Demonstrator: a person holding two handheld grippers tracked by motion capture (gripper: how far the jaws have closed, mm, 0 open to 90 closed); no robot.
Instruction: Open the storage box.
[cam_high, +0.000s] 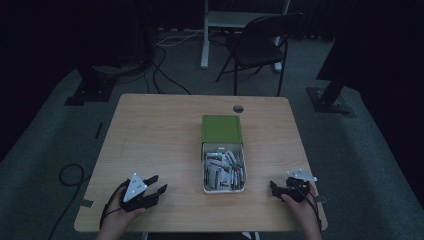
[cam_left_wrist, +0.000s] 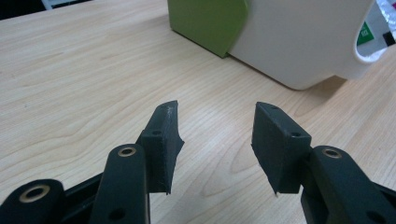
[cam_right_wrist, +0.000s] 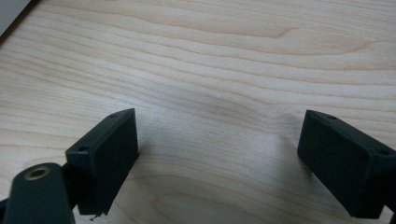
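Nearest, at the table's (cam_high: 150, 125) front edge: left gripper (cam_high: 156, 190) lying low over bare wood, jaws parted with nothing between them, pads (cam_left_wrist: 164, 140) clear of everything; right gripper (cam_high: 274, 189) near the front right corner, jaws spread wide, also empty, bare wood grain between its pads (cam_right_wrist: 105, 158).

Between the two, a little farther in: white plastic bin (cam_high: 224, 189) packed with small sachets (cam_high: 223, 167), loosely heaped, white with red and green print; bin well apart from both grippers, nearer the right one, roughly level with the left jaws' line of aim; seen close in the left gripper view as a smooth rounded white wall (cam_left_wrist: 299, 42) ahead and to the right of the jaws.

Probably light, thin and crinkly, those sachets; likely slippery on the foil or film, soft enough to buckle, hardly fragile; best pinched at a flat sealed edge standing proud of the heap, one at a time; bin itself stiff, smooth-walled, apt to slide if nudged.

Farther still, touching the bin's far end: green box (cam_high: 222, 128), closed top, untouched.
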